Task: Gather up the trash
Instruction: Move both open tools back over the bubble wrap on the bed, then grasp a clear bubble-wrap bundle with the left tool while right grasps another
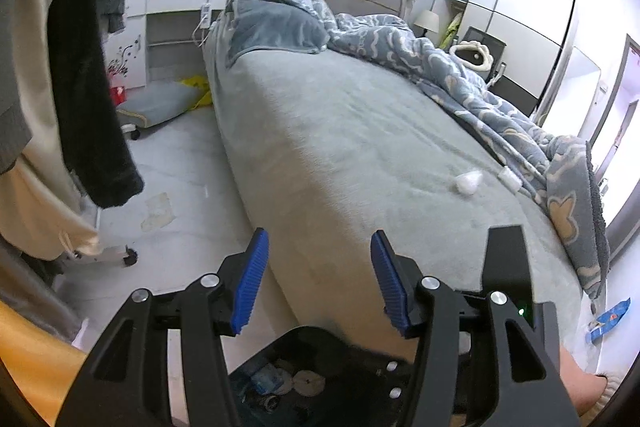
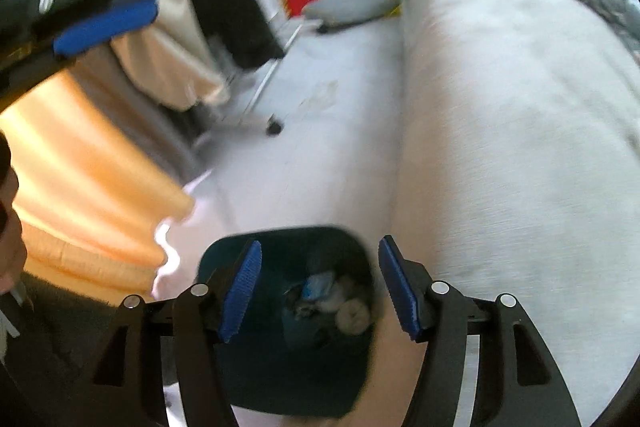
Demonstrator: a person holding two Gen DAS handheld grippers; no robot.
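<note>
My left gripper [image 1: 318, 279] is open and empty, above the near corner of the grey bed [image 1: 340, 155]. A crumpled white tissue [image 1: 467, 181] lies on the bed, far ahead to the right. A dark trash bin [image 1: 288, 379] with trash inside stands on the floor below the gripper. My right gripper [image 2: 320, 287] is open and empty, right above the same bin [image 2: 288, 367], which holds tissues and a blue wrapper. The right gripper also shows in the left wrist view [image 1: 506, 267], and the left gripper shows at the upper left of the right wrist view [image 2: 100, 15]. A blue wrapper [image 1: 608, 319] lies beyond the bed's right side.
A blue patterned duvet [image 1: 460, 75] is bunched along the bed's far side. Clothes hang on a wheeled rack [image 1: 80, 87] at the left. A grey cushion [image 1: 160, 103] and a white dresser [image 1: 176, 11] stand at the back. An orange curtain [image 2: 80, 167] hangs at the left.
</note>
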